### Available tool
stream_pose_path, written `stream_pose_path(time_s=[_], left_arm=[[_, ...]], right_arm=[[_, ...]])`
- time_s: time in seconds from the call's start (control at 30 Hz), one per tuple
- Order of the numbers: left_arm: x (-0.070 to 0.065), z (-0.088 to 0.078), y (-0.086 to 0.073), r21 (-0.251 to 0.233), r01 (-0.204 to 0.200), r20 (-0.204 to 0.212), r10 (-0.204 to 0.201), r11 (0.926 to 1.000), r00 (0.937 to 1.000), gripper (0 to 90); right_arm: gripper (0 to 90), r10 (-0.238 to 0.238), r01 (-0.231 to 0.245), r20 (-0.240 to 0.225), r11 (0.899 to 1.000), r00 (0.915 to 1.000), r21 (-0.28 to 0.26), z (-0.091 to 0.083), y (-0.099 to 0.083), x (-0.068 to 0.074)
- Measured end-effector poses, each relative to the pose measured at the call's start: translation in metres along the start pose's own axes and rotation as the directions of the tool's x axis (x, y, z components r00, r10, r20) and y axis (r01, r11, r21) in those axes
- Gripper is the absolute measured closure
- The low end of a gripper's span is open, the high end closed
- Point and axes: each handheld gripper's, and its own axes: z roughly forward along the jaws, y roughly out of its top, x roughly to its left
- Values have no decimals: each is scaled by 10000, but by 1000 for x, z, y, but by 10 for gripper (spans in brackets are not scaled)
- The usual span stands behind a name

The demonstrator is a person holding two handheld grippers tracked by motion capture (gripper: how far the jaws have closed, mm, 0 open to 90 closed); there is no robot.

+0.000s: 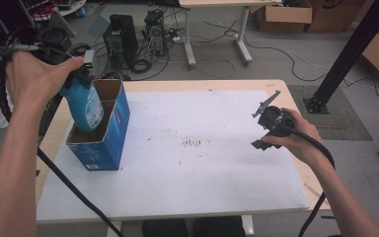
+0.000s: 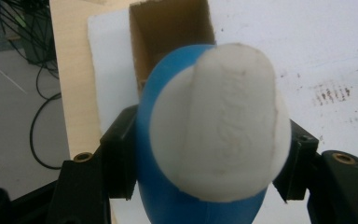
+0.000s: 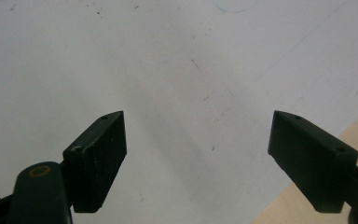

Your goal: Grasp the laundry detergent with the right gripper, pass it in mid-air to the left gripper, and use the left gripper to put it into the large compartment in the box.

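Near the desk's (image 1: 276, 89) left edge, the left gripper (image 2: 205, 172) clamps the blue bottle (image 1: 85, 106) just under its white cap (image 2: 219, 121), half inside the open blue carton (image 1: 109, 136); its smooth, rigid plastic looks slippery, while the right gripper (image 3: 196, 158) hangs with jaws apart.

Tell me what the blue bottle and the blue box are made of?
The bottle looks like smooth plastic: glossy blue body, matte white cap with moulded lettering. The box looks like cardboard: printed blue outside, plain brown inside, thin folded walls. The left gripper clamps the bottle over the box's open top.
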Motion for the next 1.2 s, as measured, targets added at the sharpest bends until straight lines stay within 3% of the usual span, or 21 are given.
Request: stream_pose_path(time_s=[0.3, 0.77, 0.87, 1.2], left_arm=[[5, 37, -10, 199, 342, 262, -348, 9992, 9991, 380], [3, 97, -30, 795, 539, 210, -558, 9954, 9982, 380], [4, 105, -32, 828, 665, 168, -681, 9943, 9975, 380], [2, 122, -37, 1011, 549, 41, -556, 9934, 9984, 380]], right_arm=[[194, -25, 25, -9, 9999, 10000, 110, 5, -1, 1], [197, -218, 219, -44, 9997, 9998, 114, 8, 0, 5], [198, -224, 225, -52, 9996, 9997, 143, 10, -1, 5], [199, -125, 126, -72, 9996, 9999, 243, 17, -4, 3]])
